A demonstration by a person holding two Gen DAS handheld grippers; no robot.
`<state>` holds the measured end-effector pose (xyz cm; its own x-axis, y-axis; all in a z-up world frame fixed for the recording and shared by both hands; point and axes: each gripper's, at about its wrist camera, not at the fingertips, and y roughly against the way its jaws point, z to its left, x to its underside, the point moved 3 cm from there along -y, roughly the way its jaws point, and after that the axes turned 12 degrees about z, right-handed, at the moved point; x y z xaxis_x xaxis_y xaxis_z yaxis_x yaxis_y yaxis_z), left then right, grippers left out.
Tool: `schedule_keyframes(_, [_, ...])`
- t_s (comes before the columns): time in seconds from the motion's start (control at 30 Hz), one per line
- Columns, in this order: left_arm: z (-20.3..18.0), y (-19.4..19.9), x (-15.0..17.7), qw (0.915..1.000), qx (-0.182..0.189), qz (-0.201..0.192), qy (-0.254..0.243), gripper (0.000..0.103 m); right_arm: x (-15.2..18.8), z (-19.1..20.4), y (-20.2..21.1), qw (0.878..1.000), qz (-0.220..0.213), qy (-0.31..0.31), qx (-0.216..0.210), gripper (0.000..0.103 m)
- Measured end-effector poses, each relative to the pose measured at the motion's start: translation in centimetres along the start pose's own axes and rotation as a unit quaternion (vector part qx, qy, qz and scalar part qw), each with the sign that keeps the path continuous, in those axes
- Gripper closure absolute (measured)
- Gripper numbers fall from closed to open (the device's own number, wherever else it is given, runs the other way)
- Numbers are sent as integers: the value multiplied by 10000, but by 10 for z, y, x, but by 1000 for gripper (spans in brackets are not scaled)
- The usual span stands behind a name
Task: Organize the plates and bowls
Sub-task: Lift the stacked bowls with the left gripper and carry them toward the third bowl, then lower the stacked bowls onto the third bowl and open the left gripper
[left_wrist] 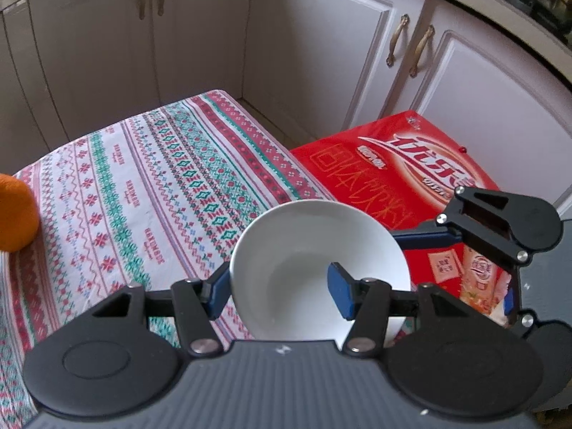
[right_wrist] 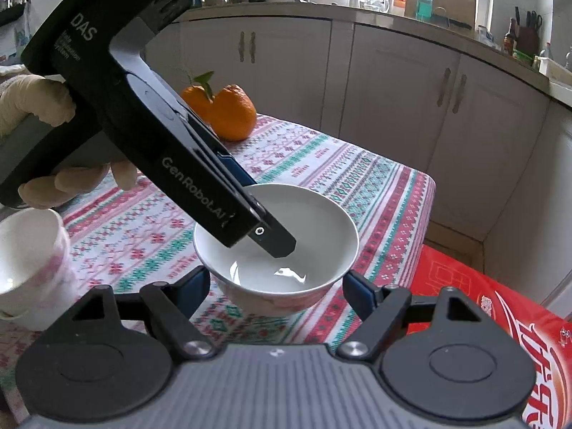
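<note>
Patterned tablecloth [right_wrist: 357, 178] below — left gripper [left_wrist: 279, 286] pinches the white bowl [right_wrist: 275, 246] rim; right gripper [right_wrist: 275, 293] spread beside it — a thin grip could slip.

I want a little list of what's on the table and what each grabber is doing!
Table cover: patterned cloth
Bowl: white bowl, rim pinched by the left gripper, one of its fingers inside
Right gripper: open, fingers on either side of the bowl, not touching
Fruit: two oranges behind the bowl
Cup: white cup at the left edge
Box: red box beside the table
</note>
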<state>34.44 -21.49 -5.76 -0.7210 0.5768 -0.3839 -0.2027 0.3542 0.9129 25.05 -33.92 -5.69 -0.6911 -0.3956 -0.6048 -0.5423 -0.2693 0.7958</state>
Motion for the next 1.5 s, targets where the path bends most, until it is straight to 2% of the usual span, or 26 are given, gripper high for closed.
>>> schedule_keyframes(0.47, [-16,70,50,9992,-164,-357,60,47,-3,51,45,9996,-50,124,-244,18])
schedule_keyframes(0.83, [-19,115,85,9972,-287,-680,115,47,-7,87,65,9988,-112,254,-403,18])
schedule_keyframes(1.5, [4,144,158,9935,-442,-826,642,42,-11,163,71,9946,-50,826,-625,18])
